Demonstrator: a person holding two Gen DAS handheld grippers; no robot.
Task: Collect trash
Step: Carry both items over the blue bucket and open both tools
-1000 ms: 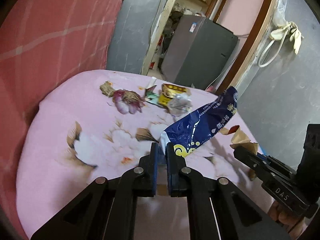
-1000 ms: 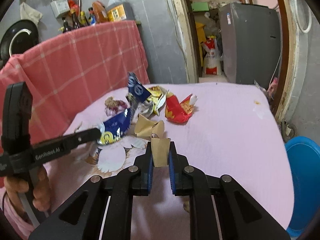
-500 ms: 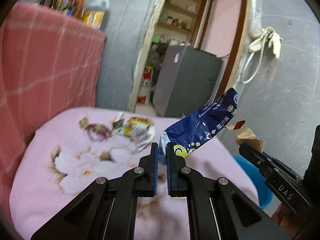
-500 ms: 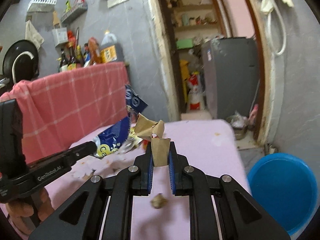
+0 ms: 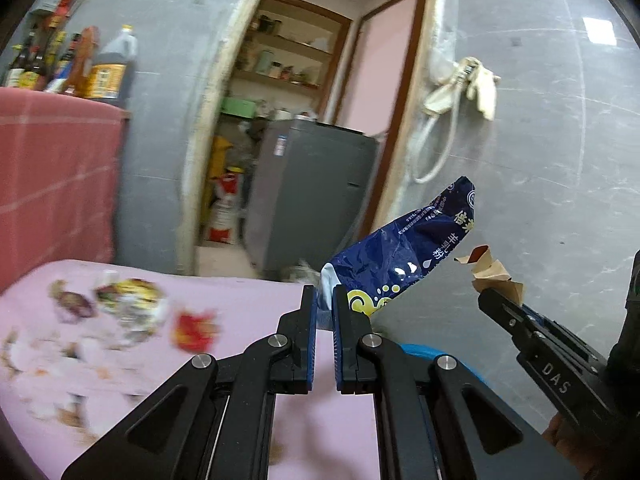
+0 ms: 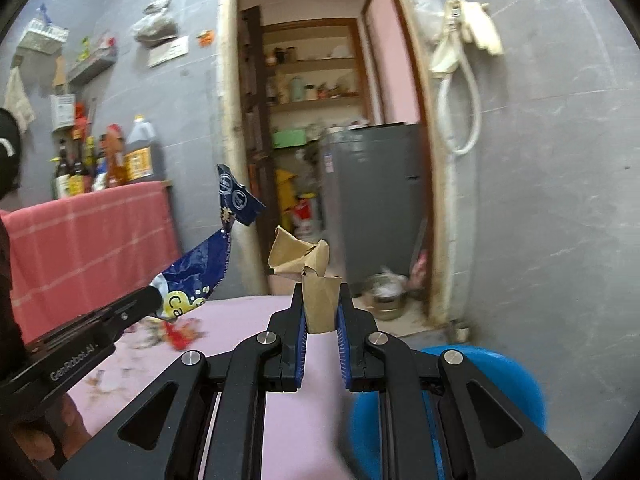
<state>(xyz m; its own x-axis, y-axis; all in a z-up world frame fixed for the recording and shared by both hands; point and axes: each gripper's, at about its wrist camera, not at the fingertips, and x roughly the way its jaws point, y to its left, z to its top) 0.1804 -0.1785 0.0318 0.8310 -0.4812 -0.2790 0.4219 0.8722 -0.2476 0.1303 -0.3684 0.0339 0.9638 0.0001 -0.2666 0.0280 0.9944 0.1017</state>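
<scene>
My left gripper [image 5: 325, 294] is shut on the white end of a dark blue foil packet [image 5: 404, 256], which sticks up to the right in the air. My right gripper [image 6: 320, 300] is shut on a crumpled brown paper scrap [image 6: 308, 264]. In the left wrist view the right gripper [image 5: 490, 300] reaches in from the right with the brown paper [image 5: 494, 270]. In the right wrist view the left gripper [image 6: 150, 296] comes in from the left with the blue packet [image 6: 200, 268]. More wrappers [image 5: 128, 306] and a red wrapper [image 5: 196, 330] lie blurred on the pink table [image 5: 248, 304].
A blue basin [image 6: 508, 376] stands on the floor right of the table, below my right gripper. A grey fridge [image 6: 376, 196] fills the doorway behind. A red checked cloth [image 6: 88, 248] with bottles [image 6: 104, 160] on top is at the left. A grey wall [image 5: 560, 160] is at the right.
Both grippers have lifted off the table and swung right with their trash. The wrapper pile has slid to the left of both views, and the blue basin has come in under the right gripper.
</scene>
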